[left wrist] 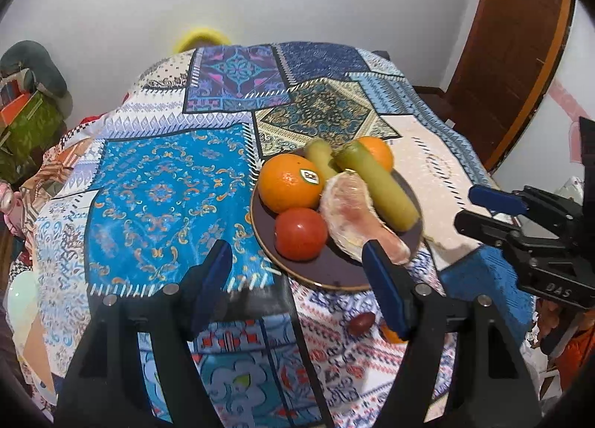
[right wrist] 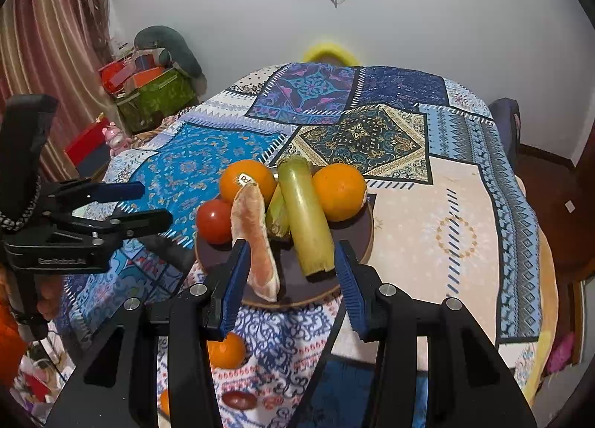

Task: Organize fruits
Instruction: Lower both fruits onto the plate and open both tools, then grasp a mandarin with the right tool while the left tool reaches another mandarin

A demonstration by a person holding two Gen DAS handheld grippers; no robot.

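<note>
A dark round plate (left wrist: 327, 275) sits on the table (left wrist: 167, 182), which is covered by a patchwork cloth of blue, white and cream patterns, and it carries most of the fruit. On the plate, a stickered orange (left wrist: 290, 182) lies at the left rear with a red tomato (left wrist: 300, 234) touching it in front; a peeled pomelo segment (left wrist: 353, 216) lies beside the tomato, and a long green sugarcane piece (left wrist: 379, 186) runs diagonally along the pomelo's other side. A shorter sugarcane piece (left wrist: 319, 156) and a second orange (left wrist: 377, 153) lie at the back of the plate. Off the plate, on the cloth near the table's front edge, lie a small dark red jujube (right wrist: 240, 400) and a small mandarin (right wrist: 227, 350); another orange fruit peeks out at the lower left of the right wrist view, mostly hidden. The left hand-held gripper (left wrist: 297, 279) hovers above the near-left part of the plate, its blue-padded fingers spread wide and holding nothing. The right hand-held gripper (right wrist: 292, 279) hangs over the front rim of the plate, likewise spread wide and empty, with the near ends of the pomelo segment and the long sugarcane piece lying between its fingers in that view; whether it touches them cannot be told.
</note>
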